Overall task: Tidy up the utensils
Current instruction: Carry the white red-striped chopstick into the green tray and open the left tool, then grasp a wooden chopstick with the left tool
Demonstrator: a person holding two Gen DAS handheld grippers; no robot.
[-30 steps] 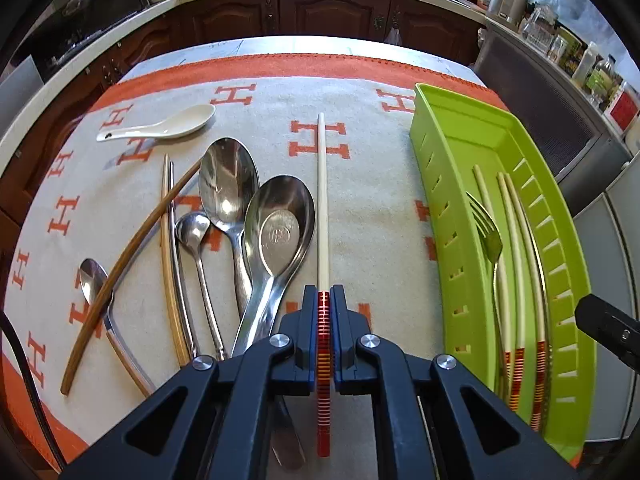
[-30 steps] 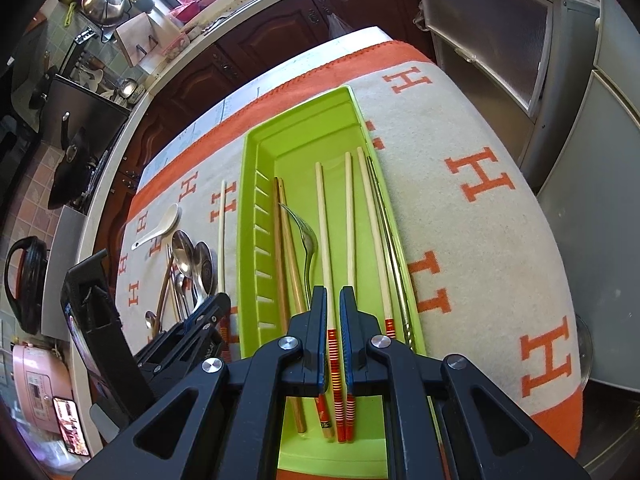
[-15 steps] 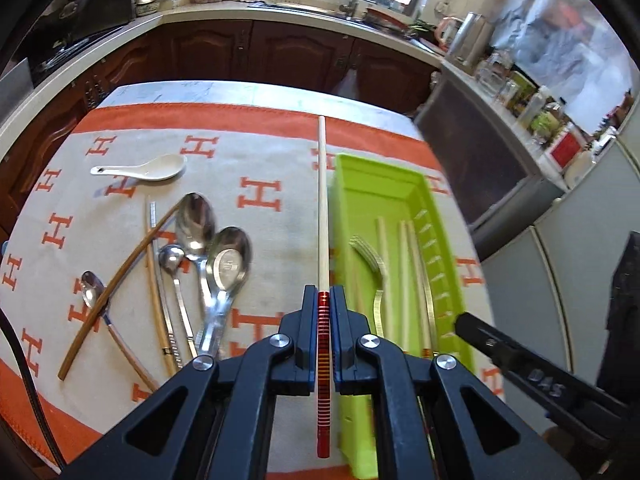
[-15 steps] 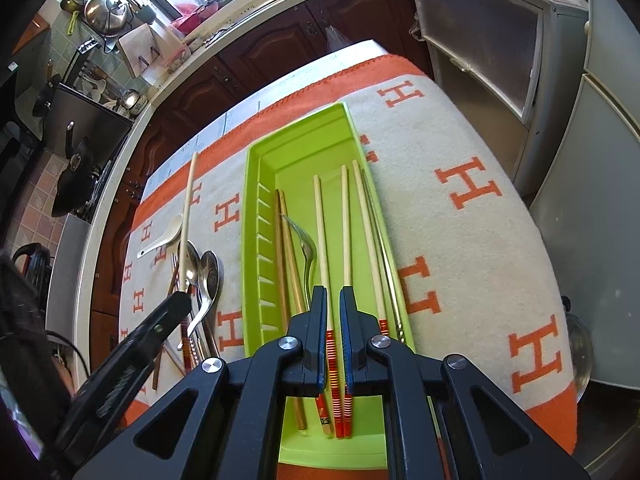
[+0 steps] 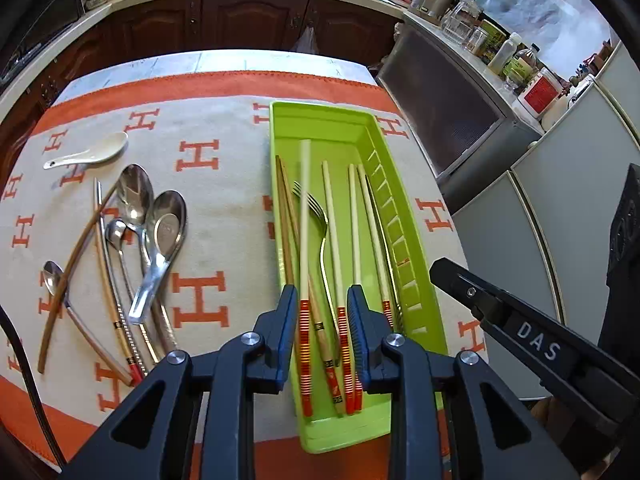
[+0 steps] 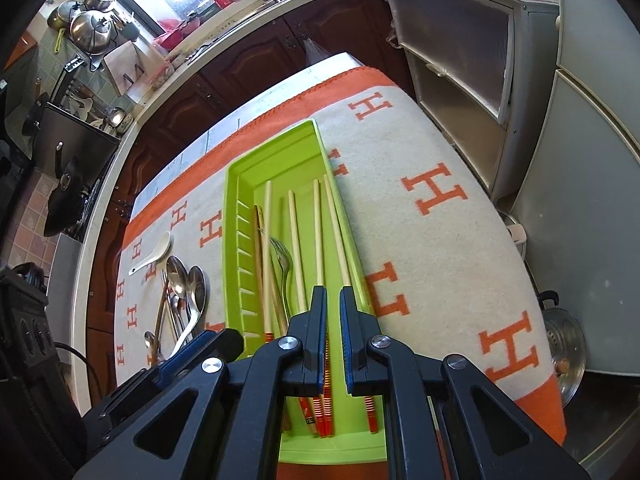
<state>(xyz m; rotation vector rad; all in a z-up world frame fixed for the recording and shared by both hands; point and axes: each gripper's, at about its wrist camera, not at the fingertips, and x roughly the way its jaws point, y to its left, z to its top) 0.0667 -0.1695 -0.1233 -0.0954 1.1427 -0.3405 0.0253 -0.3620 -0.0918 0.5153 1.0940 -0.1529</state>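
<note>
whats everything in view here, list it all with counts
tray: one, lime green, on the cloth's right half
cream chopsticks: four, red-striped ends, lying lengthwise in the tray
wooden chopsticks: two, brown, along the tray's left wall
fork: one, silver, in the tray
metal spoons: four, silver, piled on the cloth left of the tray
ceramic spoon: one, white, beyond the pile
loose chopsticks: three, brown, gold-toned and metal, in the pile
cloth: one, cream with orange H marks
left gripper: black and blue, over the tray's near end, jaws apart
right gripper: same colours, over the tray's right side, jaws apart
</note>
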